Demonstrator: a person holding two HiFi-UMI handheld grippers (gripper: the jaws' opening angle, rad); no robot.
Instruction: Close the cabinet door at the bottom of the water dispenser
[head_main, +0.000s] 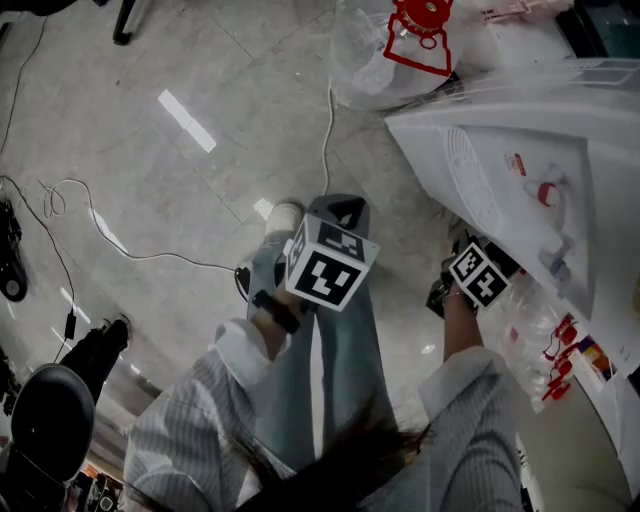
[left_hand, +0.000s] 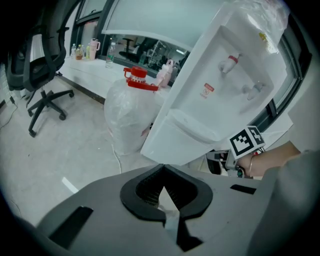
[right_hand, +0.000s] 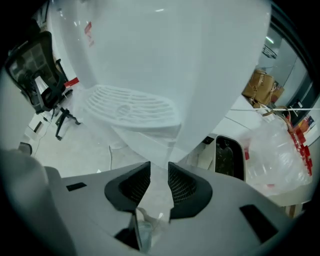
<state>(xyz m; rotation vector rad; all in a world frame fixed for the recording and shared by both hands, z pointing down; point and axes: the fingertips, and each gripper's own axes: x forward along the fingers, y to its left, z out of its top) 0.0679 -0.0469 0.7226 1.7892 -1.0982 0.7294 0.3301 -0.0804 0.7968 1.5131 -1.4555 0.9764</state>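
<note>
Pale tiled floor (head_main: 200, 150) carries the white water dispenser (head_main: 520, 170) at its right edge; its bottom cabinet door cannot be made out. Left tongs (left_hand: 163, 170) are pressed together at the tips, holding nothing. Right tongs (right_hand: 159, 167) stand spread, touching nothing, with the dispenser's lower corner just beyond the gap.

No print reads clearly; the small red label (left_hand: 208, 90) on the water dispenser (left_hand: 192, 107) seems too blurred.
</note>
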